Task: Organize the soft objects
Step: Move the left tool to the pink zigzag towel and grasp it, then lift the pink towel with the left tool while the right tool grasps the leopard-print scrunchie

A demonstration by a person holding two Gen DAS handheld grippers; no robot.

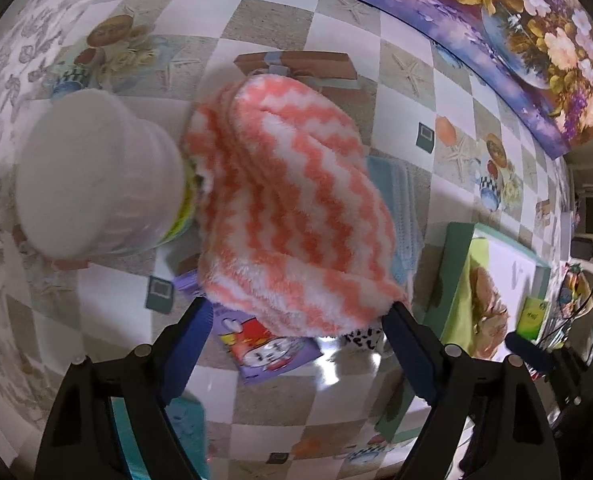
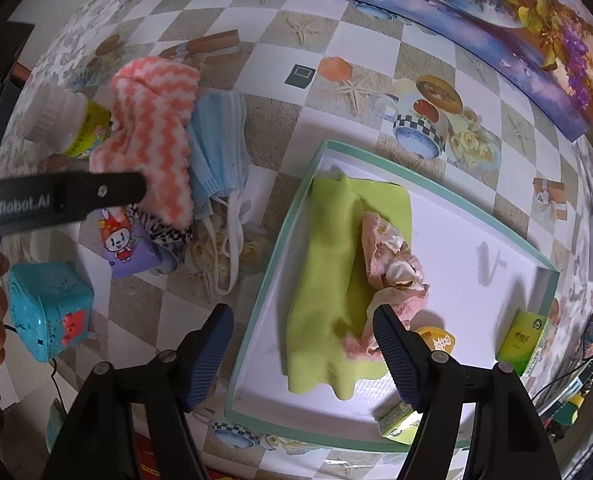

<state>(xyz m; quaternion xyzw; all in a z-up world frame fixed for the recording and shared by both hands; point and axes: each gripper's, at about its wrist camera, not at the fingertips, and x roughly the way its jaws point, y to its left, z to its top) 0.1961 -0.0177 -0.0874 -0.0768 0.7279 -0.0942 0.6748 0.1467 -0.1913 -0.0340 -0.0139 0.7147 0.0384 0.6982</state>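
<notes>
We are observing the left gripper (image 1: 298, 312) standing spread over the coral-and-white fuzzy cloth (image 1: 292, 208) on the tabletop (image 1: 400, 80), unclamped. The right gripper (image 2: 298, 346), also apart and empty, is hovering over the tray (image 2: 476, 216) holding a green cloth (image 2: 328, 280).

The right tool (image 2: 300, 344) hangs open over the left wall of the white tray (image 2: 456, 240). Inside the tray lie a green cloth (image 2: 328, 280) and a pink cloth (image 2: 392, 268). Left of the tray, the left tool (image 2: 108, 192) reaches a striped cloth (image 2: 152, 136) beside blue masks (image 2: 216, 148).
</notes>
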